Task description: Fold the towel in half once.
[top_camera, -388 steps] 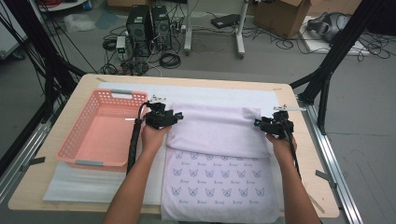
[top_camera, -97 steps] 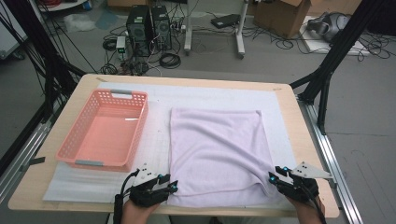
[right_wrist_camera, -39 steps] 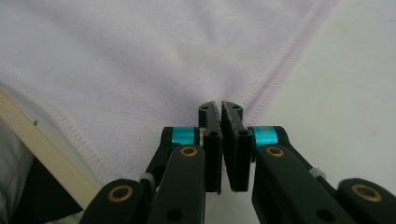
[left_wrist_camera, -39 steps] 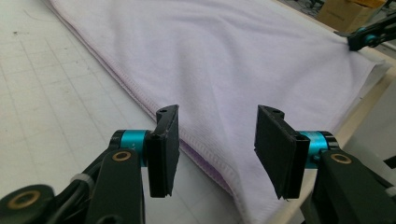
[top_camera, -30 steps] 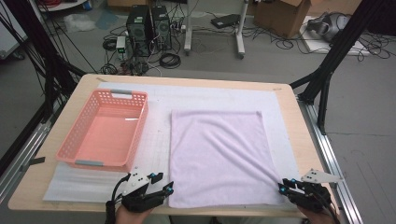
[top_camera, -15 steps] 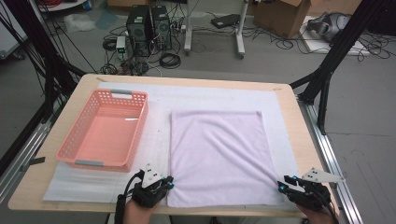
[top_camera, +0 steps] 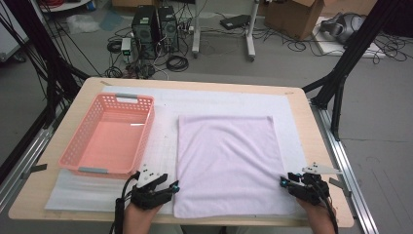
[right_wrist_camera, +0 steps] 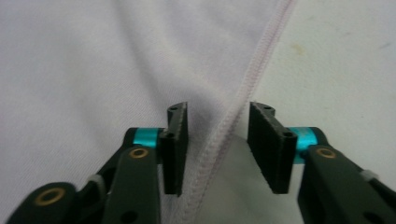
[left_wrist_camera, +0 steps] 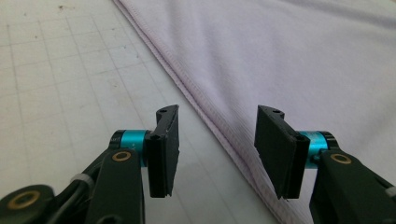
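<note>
**Folded towel lies flat between the two tongs**

The lilac towel (top_camera: 225,165) lies spread flat on the counter (top_camera: 311,117), its long axis running away from the person, its short near edge between the two hands. The left tongs (top_camera: 171,187) sit just beside the towel's near left corner; their jaws have just been opening and now stand spread, with the hemmed left edge (left_wrist_camera: 205,116) running slantwise through the gap and neither pad pressing on it. The right tongs (top_camera: 284,182) are at the near right corner, jaws just closing a little yet apart, straddling the stitched right hem (right_wrist_camera: 233,116), which passes between the pads without being pinched.

Under the towel a white mat (top_camera: 160,146) covers most of the wooden counter. Beyond the left tongs, and to their left, stands a pink basket (top_camera: 109,139), apart from the towel. Past the counter the grey floor holds computer towers (top_camera: 156,24), loose cables and a cardboard box (top_camera: 292,14).
</note>
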`<state>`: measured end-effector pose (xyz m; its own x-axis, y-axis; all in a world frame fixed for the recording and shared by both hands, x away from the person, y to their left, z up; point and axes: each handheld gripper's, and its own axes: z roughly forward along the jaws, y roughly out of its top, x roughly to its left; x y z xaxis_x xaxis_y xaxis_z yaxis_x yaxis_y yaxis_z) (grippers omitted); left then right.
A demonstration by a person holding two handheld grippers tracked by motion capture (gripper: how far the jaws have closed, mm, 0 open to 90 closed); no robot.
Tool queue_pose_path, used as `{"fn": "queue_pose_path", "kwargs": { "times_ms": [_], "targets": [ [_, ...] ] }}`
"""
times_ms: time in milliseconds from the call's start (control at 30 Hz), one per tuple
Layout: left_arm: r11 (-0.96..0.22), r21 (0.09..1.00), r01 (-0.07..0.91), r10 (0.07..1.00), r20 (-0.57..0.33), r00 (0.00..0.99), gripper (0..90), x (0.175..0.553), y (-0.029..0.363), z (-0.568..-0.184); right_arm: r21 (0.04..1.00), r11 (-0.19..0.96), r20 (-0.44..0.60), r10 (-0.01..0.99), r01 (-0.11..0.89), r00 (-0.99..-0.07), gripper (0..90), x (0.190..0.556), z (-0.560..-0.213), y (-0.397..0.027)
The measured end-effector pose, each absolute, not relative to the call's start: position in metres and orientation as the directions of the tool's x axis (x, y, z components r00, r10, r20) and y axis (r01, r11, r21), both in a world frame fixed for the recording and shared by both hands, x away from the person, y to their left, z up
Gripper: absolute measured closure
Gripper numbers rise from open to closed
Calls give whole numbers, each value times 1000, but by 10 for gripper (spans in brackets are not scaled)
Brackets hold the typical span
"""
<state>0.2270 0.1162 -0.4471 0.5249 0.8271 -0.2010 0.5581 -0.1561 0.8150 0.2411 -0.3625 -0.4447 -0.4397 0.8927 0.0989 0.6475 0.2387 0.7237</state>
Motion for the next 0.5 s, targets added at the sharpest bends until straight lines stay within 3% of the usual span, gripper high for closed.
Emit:
{"fn": "queue_pose_path", "kwargs": {
  "times_ms": [67, 267, 333, 400, 433, 500],
  "targets": [
    [-151, 806, 572, 834, -206, 512, 496, 239, 113, -448, 719, 238, 123, 882, 653, -456, 824, 239, -444, -363],
    [-124, 785, 607, 845, -237, 479, 502, 268, 103, -453, 727, 232, 125, 881, 646, -457, 854, 237, -445, -363],
    [-161, 790, 592, 864, -178, 472, 573, 267, 97, -453, 727, 232, 124, 882, 647, -456, 860, 236, -445, -363],
    [-171, 786, 594, 851, -186, 491, 789, 268, 97, -453, 725, 239, 120, 880, 646, -460, 865, 236, -444, -363],
    [-170, 781, 601, 852, -189, 488, 855, 268, 97, -452, 723, 236, 125, 880, 649, -459, 867, 235, -443, -363],
    [-176, 779, 602, 851, -188, 491, 862, 268, 98, -451, 718, 229, 145, 874, 657, -464, 870, 231, -442, -366]
  ]
}}
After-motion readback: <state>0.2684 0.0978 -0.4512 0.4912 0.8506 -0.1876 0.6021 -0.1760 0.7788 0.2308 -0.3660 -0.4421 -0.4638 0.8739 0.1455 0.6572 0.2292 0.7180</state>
